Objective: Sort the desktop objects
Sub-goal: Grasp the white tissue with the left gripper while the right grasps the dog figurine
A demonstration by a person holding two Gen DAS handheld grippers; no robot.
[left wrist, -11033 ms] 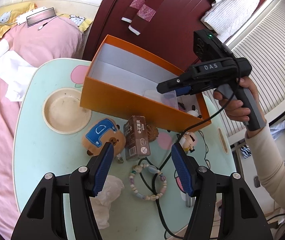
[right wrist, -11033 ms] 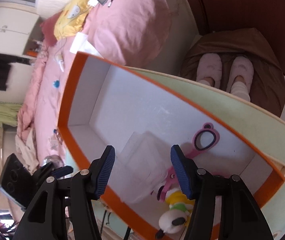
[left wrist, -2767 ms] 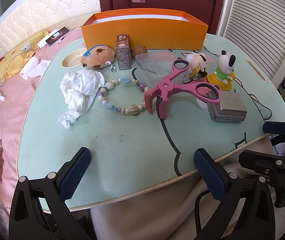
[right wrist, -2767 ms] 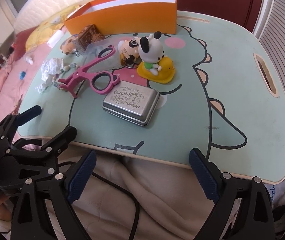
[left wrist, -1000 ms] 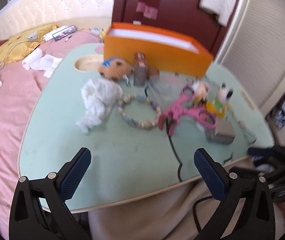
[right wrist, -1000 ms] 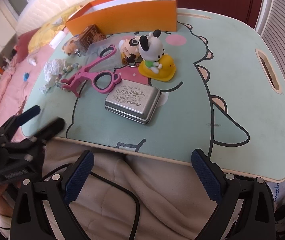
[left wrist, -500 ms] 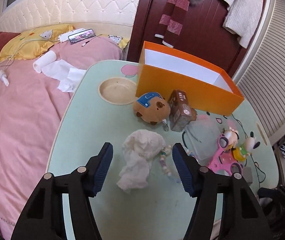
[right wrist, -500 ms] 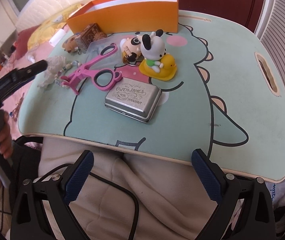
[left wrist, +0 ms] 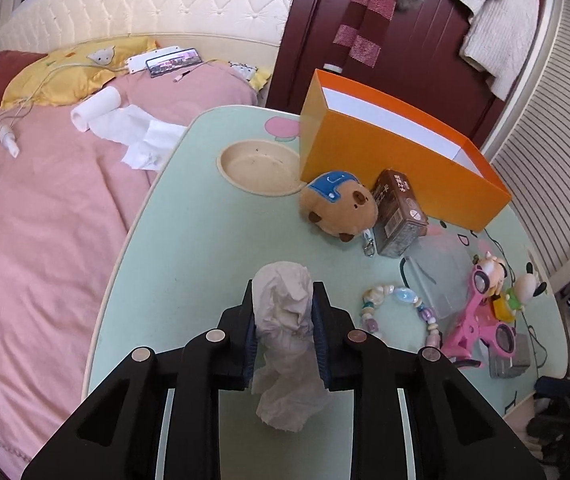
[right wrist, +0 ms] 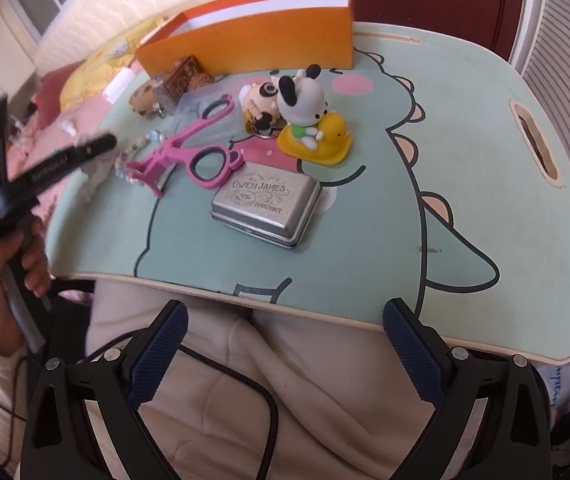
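Left gripper (left wrist: 283, 312) closing on the crumpled tissue (left wrist: 285, 320) — right gripper (right wrist: 285, 344) spread wide over the person's lap.

Taking the orange box (left wrist: 397, 168) at the table's far side as landmark: the round recess (left wrist: 259, 168) in the mint-green lap table (left wrist: 189, 240) lies left of it, the capybara plush (left wrist: 339, 210) and brown carton (left wrist: 399, 220) stand just in front. The tissue sits nearer than these, pinched between both pads, its tail drooping to the tabletop. Right of it — bead bracelet (left wrist: 399, 308), clear plastic lid (left wrist: 441, 268), pink scissors (left wrist: 481, 320), toy figures (right wrist: 305, 120), and the metal tin (right wrist: 267, 206) nearest the table's front edge. The right gripper holds nothing.
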